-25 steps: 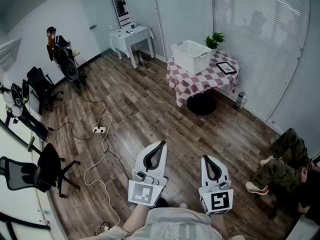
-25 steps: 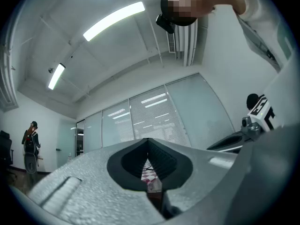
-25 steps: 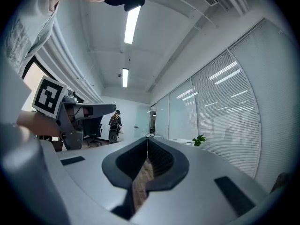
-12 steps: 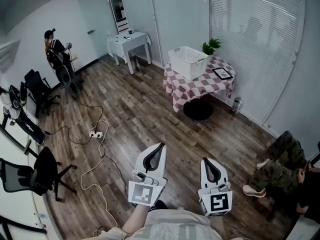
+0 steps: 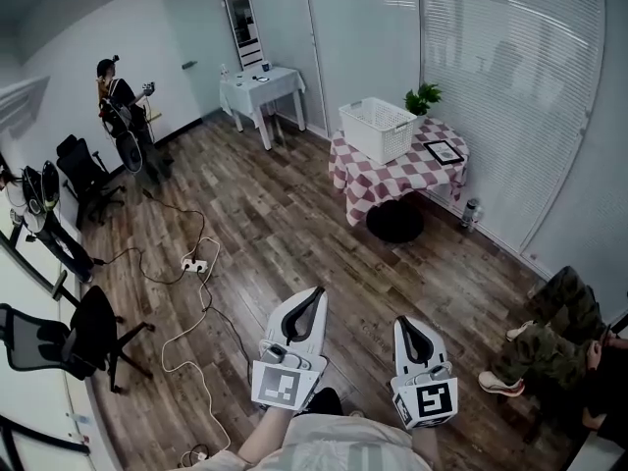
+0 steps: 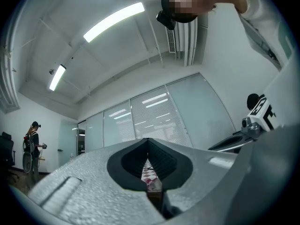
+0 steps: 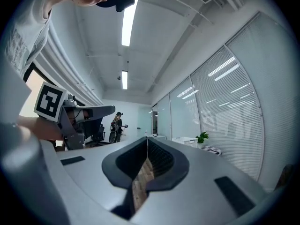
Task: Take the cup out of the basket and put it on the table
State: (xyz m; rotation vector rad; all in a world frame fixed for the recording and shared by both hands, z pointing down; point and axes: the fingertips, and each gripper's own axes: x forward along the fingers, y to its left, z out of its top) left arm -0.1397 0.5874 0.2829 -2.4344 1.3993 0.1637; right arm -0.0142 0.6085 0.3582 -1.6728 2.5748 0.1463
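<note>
A white slatted basket [image 5: 378, 129] stands on a round table with a red-and-white checked cloth [image 5: 394, 173] far across the room in the head view. No cup shows; the basket's inside is hidden from here. My left gripper [image 5: 316, 290] and right gripper [image 5: 404, 324] are held close to my body at the bottom of the head view, both shut and empty, tips pointing toward the table. In the left gripper view the left gripper [image 6: 148, 139] has its jaws together. The right gripper [image 7: 147, 138] in its own view is shut too.
A framed picture [image 5: 444, 151] and a small plant [image 5: 423, 97] share the checked table. A white side table [image 5: 261, 88] stands at the back. A power strip and cables [image 5: 194, 263] lie on the wood floor. Office chairs [image 5: 69, 337] line the left; a person [image 5: 122, 106] stands far left, another sits at right [image 5: 549, 337].
The view has shifted slightly; the checked table and basket sit a little lower and further right than half a second ago. Both grippers stay shut in the same place.
</note>
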